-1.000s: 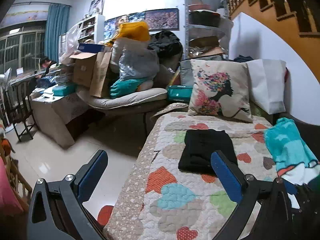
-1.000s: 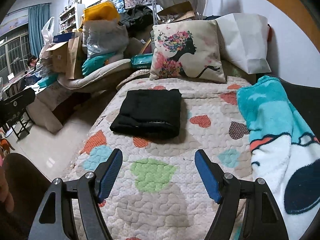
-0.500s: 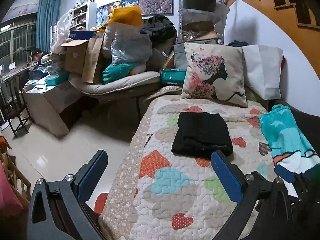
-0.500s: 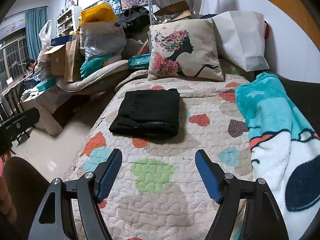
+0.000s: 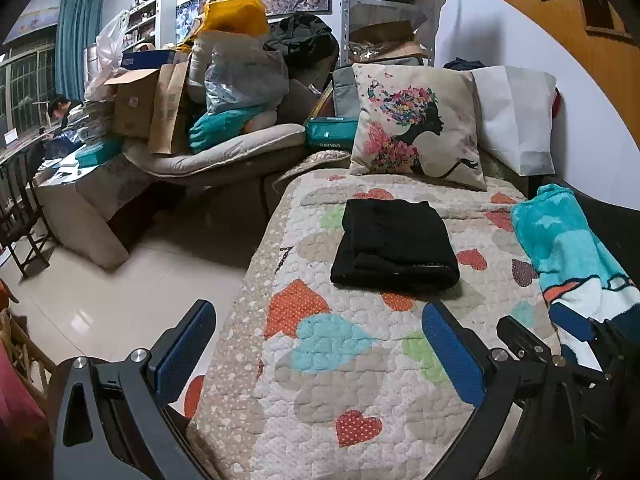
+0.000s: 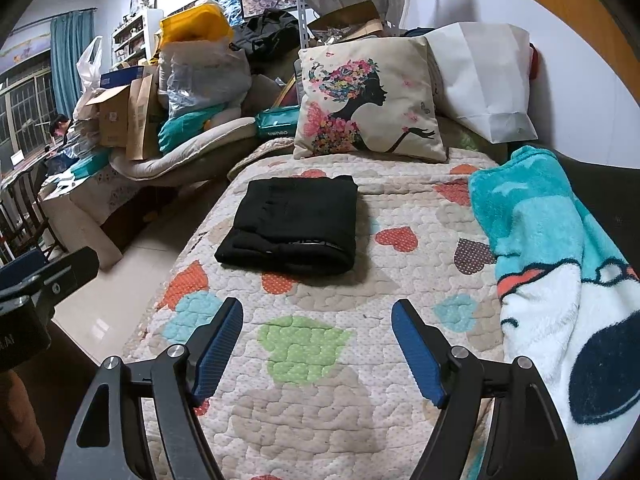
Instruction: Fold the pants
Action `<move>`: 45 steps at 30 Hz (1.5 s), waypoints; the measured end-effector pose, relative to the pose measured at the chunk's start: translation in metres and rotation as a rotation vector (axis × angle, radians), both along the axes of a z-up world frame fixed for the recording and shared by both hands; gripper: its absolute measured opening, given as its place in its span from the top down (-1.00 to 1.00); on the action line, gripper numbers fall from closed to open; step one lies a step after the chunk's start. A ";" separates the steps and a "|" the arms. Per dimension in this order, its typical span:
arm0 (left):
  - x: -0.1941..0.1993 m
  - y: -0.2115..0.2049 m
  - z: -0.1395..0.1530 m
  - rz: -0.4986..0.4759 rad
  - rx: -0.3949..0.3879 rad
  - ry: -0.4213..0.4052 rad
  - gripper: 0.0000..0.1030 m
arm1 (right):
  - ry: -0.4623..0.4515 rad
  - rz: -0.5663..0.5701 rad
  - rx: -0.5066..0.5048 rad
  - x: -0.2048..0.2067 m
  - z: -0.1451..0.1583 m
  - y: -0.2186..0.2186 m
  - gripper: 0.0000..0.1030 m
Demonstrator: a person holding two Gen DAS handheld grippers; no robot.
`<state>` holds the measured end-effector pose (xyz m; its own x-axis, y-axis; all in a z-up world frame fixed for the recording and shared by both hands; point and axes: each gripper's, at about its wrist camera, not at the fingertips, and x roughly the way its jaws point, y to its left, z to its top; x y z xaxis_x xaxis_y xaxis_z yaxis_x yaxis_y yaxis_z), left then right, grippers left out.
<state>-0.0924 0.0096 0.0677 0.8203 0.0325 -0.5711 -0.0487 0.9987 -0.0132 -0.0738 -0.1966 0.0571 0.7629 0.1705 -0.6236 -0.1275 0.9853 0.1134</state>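
Observation:
The black pants (image 5: 394, 244) lie folded in a neat rectangle on the heart-patterned quilt (image 5: 332, 364), also seen in the right wrist view (image 6: 294, 226). My left gripper (image 5: 320, 344) is open and empty, held back over the quilt's near left edge, well short of the pants. My right gripper (image 6: 318, 334) is open and empty, above the quilt (image 6: 304, 392) a little in front of the pants. Neither gripper touches the cloth.
A teal and white blanket (image 6: 560, 264) lies along the right side. A printed cushion (image 6: 368, 100) and a white paper bag (image 6: 484, 84) stand behind the pants. Left of the bed is tiled floor (image 5: 108, 292) and a cluttered sofa (image 5: 208, 120).
Both grippers have pulled back slightly and the left view has swung right and lowered toward the bed. The folded pants have not moved. Both grippers stay open.

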 end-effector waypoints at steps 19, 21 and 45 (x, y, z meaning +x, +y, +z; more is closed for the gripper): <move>0.001 0.001 -0.007 -0.008 -0.004 0.024 -1.00 | 0.004 0.004 -0.014 0.002 -0.003 0.001 -0.61; 0.001 0.001 -0.008 -0.009 -0.005 0.028 -1.00 | 0.005 0.008 -0.016 0.003 -0.004 0.001 -0.61; 0.005 0.005 -0.018 -0.017 -0.024 0.070 -1.00 | 0.007 0.012 -0.020 0.003 -0.005 0.001 -0.62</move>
